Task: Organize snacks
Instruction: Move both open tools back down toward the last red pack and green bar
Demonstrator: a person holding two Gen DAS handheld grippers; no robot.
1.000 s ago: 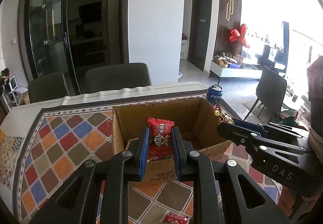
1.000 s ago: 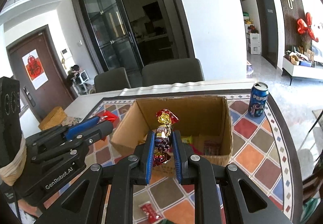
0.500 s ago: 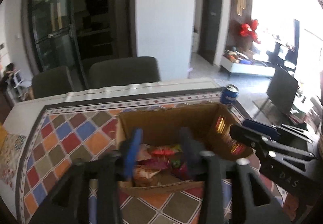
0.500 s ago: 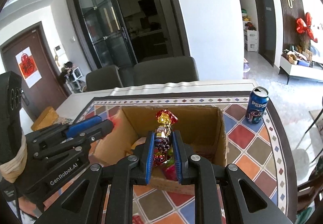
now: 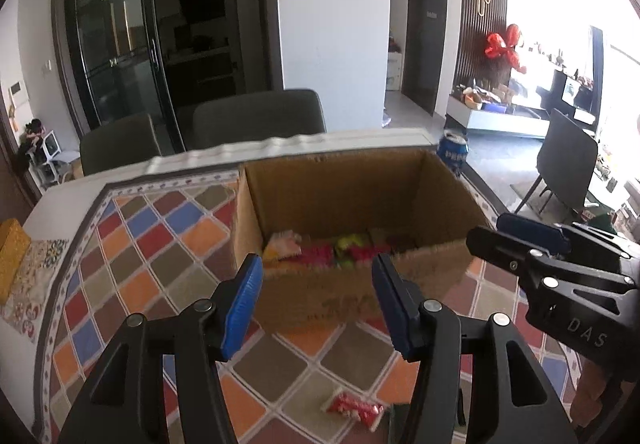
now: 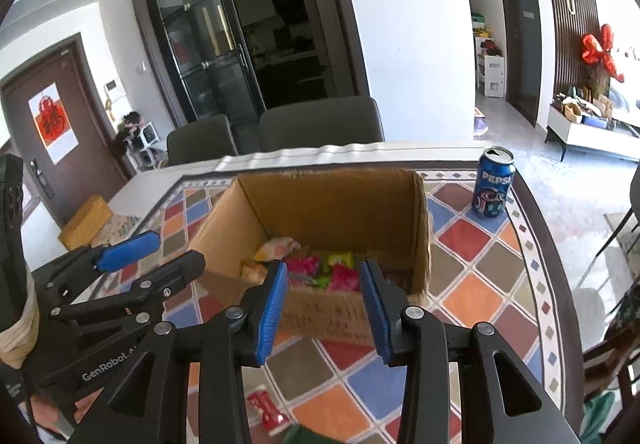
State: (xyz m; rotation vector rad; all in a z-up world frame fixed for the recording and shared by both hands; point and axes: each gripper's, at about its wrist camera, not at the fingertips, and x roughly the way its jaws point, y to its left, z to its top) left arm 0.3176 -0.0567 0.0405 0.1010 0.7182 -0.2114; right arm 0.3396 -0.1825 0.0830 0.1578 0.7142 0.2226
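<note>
An open cardboard box (image 5: 340,196) (image 6: 332,204) stands on the patterned tablecloth, with several bright snack packets (image 5: 320,254) (image 6: 316,268) lying in its bottom. My left gripper (image 5: 316,276) hovers at the box's near wall; its jaws are opening and nothing is between them. It also shows in the right wrist view as the left gripper (image 6: 160,256) beside the box. My right gripper (image 6: 324,276) hangs over the same near wall, jaws opening and empty. In the left wrist view the right gripper (image 5: 496,232) is at the box's right corner. A red packet (image 5: 352,410) (image 6: 268,410) lies on the cloth below the grippers.
A blue Pepsi can (image 6: 493,182) (image 5: 452,156) stands on the table right of the box. A yellow box (image 6: 86,218) sits at the table's left edge. Two dark chairs (image 6: 316,124) stand behind the table, with glass doors further back.
The left gripper let go of its red packet and the right gripper let go of its foil candy. Both sets of jaws now stand apart and empty over the box.
</note>
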